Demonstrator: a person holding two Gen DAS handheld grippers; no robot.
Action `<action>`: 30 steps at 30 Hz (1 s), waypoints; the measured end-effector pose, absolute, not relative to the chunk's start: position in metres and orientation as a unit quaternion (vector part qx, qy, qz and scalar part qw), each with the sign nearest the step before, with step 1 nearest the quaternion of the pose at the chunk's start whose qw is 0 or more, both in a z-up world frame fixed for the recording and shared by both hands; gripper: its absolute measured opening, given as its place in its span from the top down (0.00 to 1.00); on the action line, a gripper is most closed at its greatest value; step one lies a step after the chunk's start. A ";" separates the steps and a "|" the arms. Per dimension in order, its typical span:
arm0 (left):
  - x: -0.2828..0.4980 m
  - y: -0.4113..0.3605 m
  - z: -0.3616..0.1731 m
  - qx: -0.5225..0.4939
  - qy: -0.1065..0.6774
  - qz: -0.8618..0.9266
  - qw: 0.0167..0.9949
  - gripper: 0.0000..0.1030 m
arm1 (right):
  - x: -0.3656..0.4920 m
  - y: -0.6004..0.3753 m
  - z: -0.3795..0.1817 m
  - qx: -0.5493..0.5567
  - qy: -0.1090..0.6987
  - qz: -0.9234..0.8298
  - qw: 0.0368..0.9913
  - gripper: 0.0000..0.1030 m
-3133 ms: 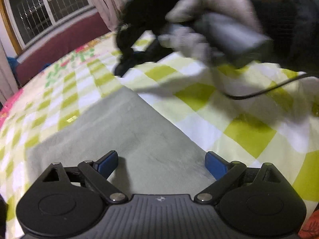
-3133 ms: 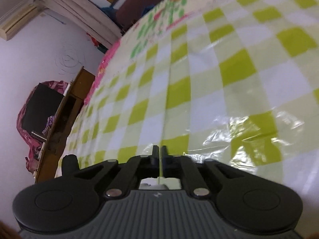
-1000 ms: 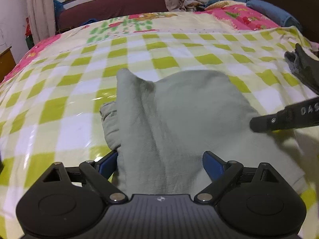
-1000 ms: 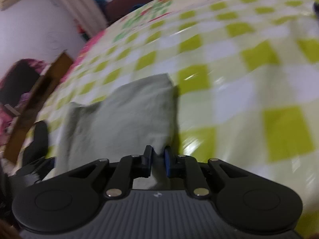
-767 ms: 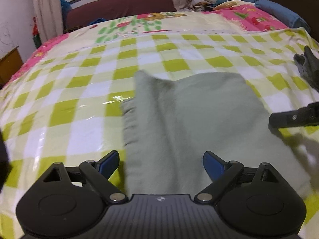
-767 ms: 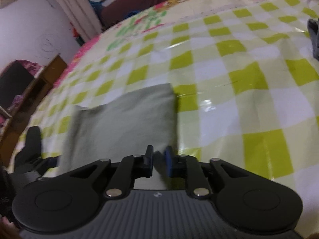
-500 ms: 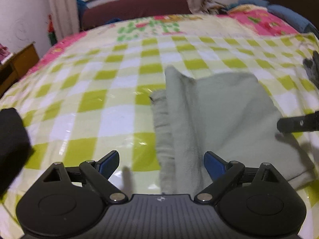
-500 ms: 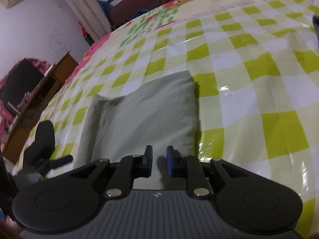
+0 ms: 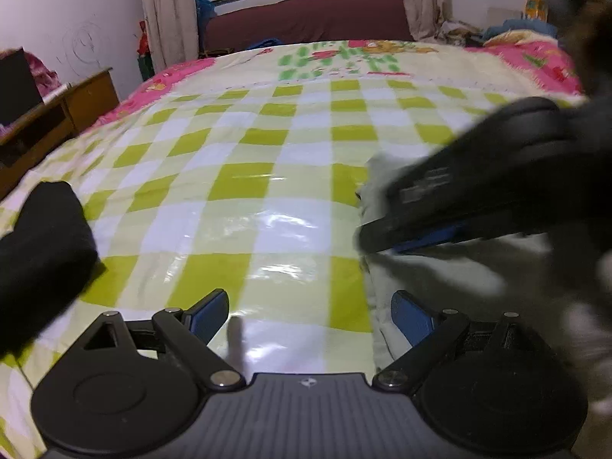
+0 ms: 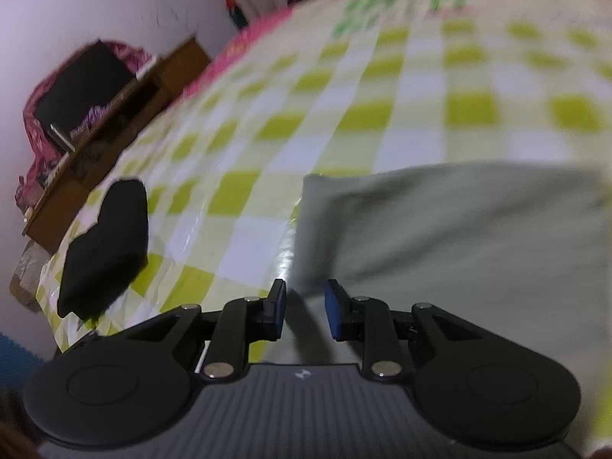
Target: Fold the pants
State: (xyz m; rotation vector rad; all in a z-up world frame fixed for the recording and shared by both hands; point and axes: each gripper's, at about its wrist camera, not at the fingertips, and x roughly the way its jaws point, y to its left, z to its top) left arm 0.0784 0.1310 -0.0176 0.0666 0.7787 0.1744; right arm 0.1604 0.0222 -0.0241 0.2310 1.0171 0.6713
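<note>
The grey-green pants (image 10: 459, 237) lie folded flat on the checked bed cover (image 10: 344, 122). My right gripper (image 10: 305, 310) is open, low over the fold's near left corner, with nothing between its pads. In the left wrist view the pants (image 9: 440, 275) show at the right. My left gripper (image 9: 310, 315) is wide open and empty over the bare cover just left of the pants. The right gripper (image 9: 451, 210) crosses that view, blurred, above the pants.
A folded black garment (image 9: 38, 244) lies at the bed's left edge, also in the right wrist view (image 10: 107, 244). A wooden cabinet (image 9: 57, 114) stands left of the bed. A dark red bench (image 9: 306, 19) sits under the far window.
My left gripper has swung left off the pants onto bare cover. My right gripper has opened and moved left to the fold's near corner. The black garment has come into view.
</note>
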 end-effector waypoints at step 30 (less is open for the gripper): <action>0.015 0.030 0.021 0.105 0.354 0.040 0.929 0.00 | -0.018 -0.131 0.023 0.115 0.373 0.213 0.896 0.71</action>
